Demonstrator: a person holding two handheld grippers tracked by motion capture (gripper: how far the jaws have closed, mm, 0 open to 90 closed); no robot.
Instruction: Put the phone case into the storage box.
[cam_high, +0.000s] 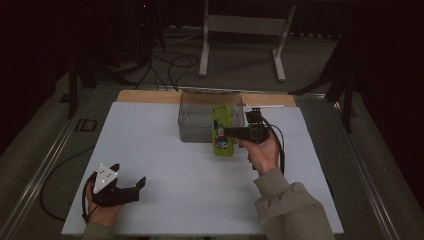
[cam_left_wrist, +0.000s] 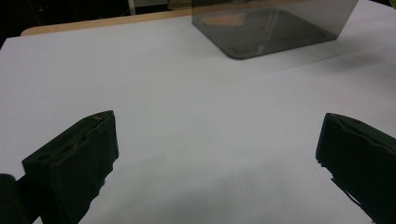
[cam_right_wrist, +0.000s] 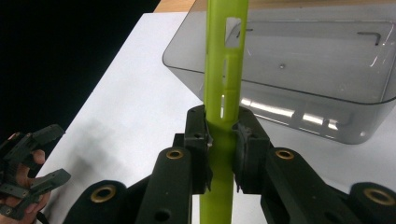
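The right gripper (cam_right_wrist: 223, 135) pinches a green case (cam_high: 222, 131) by its thin edges, jaws pressed on both sides. The case hangs off the table, at the near right corner of the clear bin (cam_high: 192, 116), its upper end level with the rim. The left gripper (cam_left_wrist: 219, 154) rests on the white sheet (cam_high: 165, 165), well apart, jaws spread and empty.

Step in hand: carrying the case to the bin. Judged next move: shift the case over the rim, lower it inside, then release. Keep its lower end clear of the wall.
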